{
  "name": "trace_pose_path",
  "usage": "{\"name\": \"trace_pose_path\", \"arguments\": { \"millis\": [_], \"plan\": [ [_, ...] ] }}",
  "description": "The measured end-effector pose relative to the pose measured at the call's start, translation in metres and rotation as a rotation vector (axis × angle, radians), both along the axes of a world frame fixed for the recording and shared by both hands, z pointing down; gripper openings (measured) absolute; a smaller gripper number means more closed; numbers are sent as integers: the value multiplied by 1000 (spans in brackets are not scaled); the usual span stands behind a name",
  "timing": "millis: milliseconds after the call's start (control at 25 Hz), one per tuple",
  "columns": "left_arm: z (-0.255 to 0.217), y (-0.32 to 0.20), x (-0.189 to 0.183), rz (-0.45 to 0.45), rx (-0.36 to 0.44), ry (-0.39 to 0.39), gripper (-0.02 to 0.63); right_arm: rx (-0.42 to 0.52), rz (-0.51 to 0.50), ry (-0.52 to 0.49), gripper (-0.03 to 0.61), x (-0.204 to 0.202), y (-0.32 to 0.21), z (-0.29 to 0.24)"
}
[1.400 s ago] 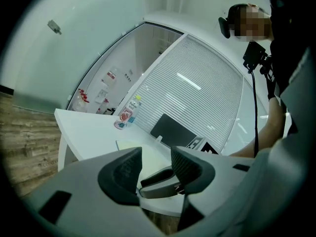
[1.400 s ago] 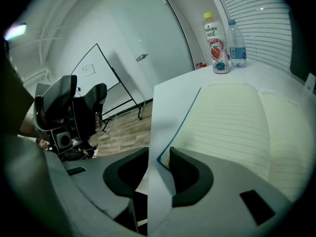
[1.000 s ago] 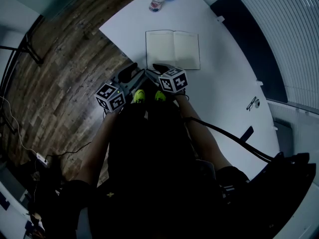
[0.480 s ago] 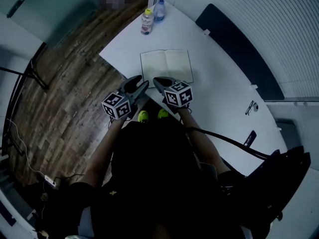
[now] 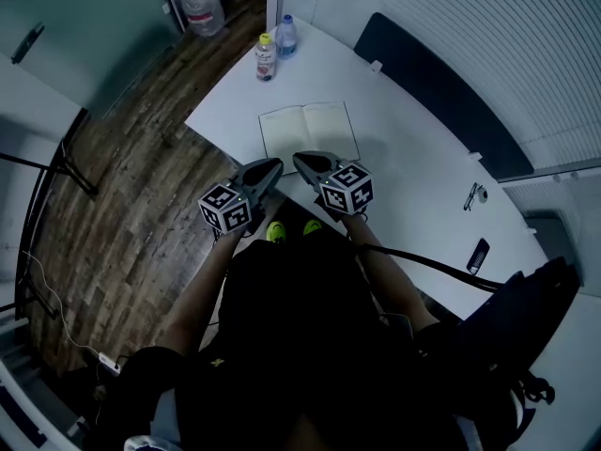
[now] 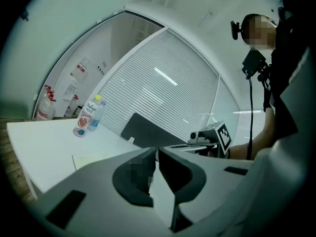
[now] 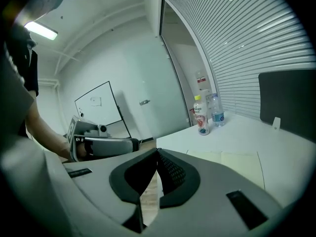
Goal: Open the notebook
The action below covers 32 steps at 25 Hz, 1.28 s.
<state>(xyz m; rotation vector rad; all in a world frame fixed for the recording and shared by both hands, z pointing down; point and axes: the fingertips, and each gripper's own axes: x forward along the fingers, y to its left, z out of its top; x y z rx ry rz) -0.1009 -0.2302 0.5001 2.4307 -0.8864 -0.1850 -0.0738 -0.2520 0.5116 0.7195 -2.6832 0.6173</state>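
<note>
The notebook [image 5: 308,130] lies open and flat on the white table [image 5: 413,167], both pale pages showing. Both grippers hang in the air above the table's near edge, short of the notebook and not touching it. My left gripper [image 5: 272,167] points level; its jaws are closing and stand almost together with nothing between them [image 6: 157,151]. The right gripper [image 5: 302,161] is shut and empty [image 7: 157,152], tilted slightly down. The open notebook [image 6: 94,159] shows past the left jaws and, in the right gripper view, the notebook [image 7: 232,163] lies to the right.
Two drink bottles [image 5: 267,56] [image 5: 286,36] stand at the table's far corner. A large water jug [image 5: 202,7] sits on the wooden floor beyond. Glasses [image 5: 477,194] and a dark phone [image 5: 478,255] lie at the right. A dark panel [image 5: 441,83] lines the far side.
Both grippers have lifted up from the table edge by the notebook. Their jaws have come together. The notebook stays open and has not moved on the table.
</note>
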Motion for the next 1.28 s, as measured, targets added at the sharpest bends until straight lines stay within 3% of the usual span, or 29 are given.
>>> {"name": "trace_pose_path", "arguments": {
  "millis": [440, 840, 1280],
  "plan": [
    [-15, 36, 27, -23, 11, 5, 3, 7, -15, -2, -5, 38, 43, -11],
    [-23, 108, 83, -43, 18, 4, 3, 23, -43, -44, -5, 85, 109, -23],
    [-28, 168, 115, -57, 28, -22, 3, 32, -75, -93, -5, 113, 166, -26]
  ]
}}
